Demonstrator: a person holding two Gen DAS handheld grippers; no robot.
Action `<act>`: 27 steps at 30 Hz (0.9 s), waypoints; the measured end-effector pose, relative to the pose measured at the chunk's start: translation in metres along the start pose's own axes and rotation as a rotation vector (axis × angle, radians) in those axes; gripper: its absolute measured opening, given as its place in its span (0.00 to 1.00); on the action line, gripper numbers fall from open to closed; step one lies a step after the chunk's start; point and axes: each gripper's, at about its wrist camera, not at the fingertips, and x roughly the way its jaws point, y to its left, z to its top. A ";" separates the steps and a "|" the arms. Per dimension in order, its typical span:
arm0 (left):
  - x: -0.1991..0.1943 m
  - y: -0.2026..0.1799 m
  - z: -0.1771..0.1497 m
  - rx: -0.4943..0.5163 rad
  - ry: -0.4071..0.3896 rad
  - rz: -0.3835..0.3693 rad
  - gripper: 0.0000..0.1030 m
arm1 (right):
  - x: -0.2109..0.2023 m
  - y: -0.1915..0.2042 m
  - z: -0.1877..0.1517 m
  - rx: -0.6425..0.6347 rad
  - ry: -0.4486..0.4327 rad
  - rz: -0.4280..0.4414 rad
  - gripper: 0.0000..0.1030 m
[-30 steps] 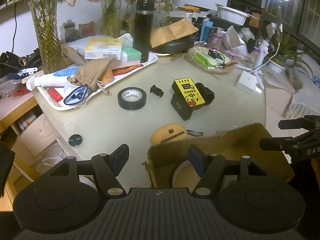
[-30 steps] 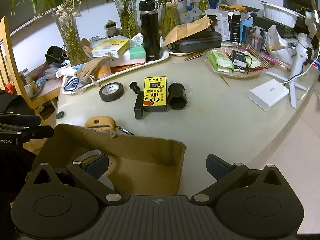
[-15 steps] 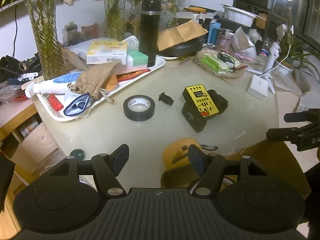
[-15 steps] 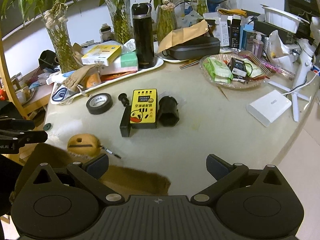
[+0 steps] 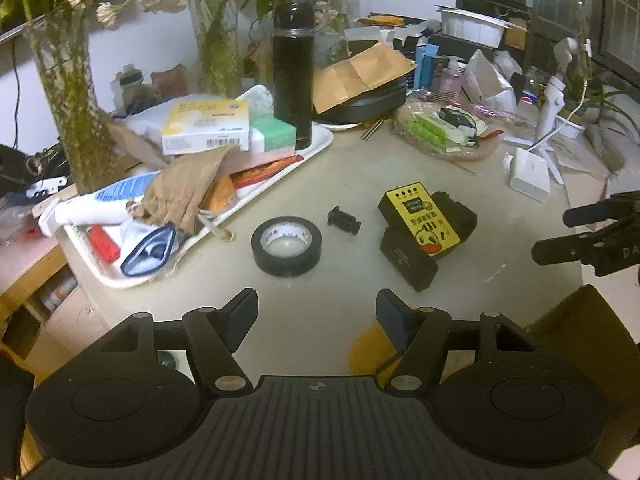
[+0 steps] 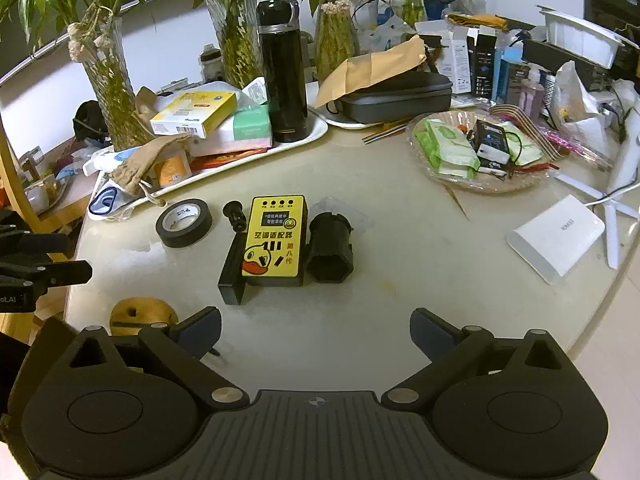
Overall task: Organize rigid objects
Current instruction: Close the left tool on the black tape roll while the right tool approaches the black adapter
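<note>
Left gripper [image 5: 316, 310] and right gripper [image 6: 316, 330] hovering over table [image 6: 400, 240], fingers spread wide, gripping nothing; tape [image 5: 286, 245] lying ahead.

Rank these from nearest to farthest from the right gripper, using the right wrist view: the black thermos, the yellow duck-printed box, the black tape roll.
From the right gripper:
1. Yellow duck-printed box, just ahead, slightly left of centre.
2. Black tape roll, farther out on the left, near the tray's edge.
3. Black thermos, standing upright at the back on the white tray.
</note>
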 end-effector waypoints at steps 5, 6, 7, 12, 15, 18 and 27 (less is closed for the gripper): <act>0.012 0.002 0.007 0.031 -0.019 0.002 0.72 | 0.013 -0.007 0.009 0.011 0.012 0.010 0.93; 0.015 0.003 0.008 0.036 -0.021 0.002 0.72 | 0.015 -0.009 0.011 0.014 0.013 0.010 0.93; 0.019 0.004 0.010 0.042 -0.018 0.002 0.72 | 0.018 -0.010 0.012 0.016 0.016 0.009 0.93; 0.040 0.007 0.014 0.070 0.006 0.014 0.72 | 0.030 -0.017 0.018 0.024 0.036 0.017 0.93; 0.055 0.012 0.017 0.066 0.026 0.004 0.72 | 0.038 -0.019 0.021 0.021 0.048 0.029 0.93; 0.071 0.017 0.020 0.063 0.043 0.012 0.72 | 0.045 -0.021 0.024 0.020 0.058 0.046 0.93; 0.111 0.026 0.023 0.085 0.107 0.007 0.72 | 0.064 -0.037 0.033 0.094 0.095 0.112 0.85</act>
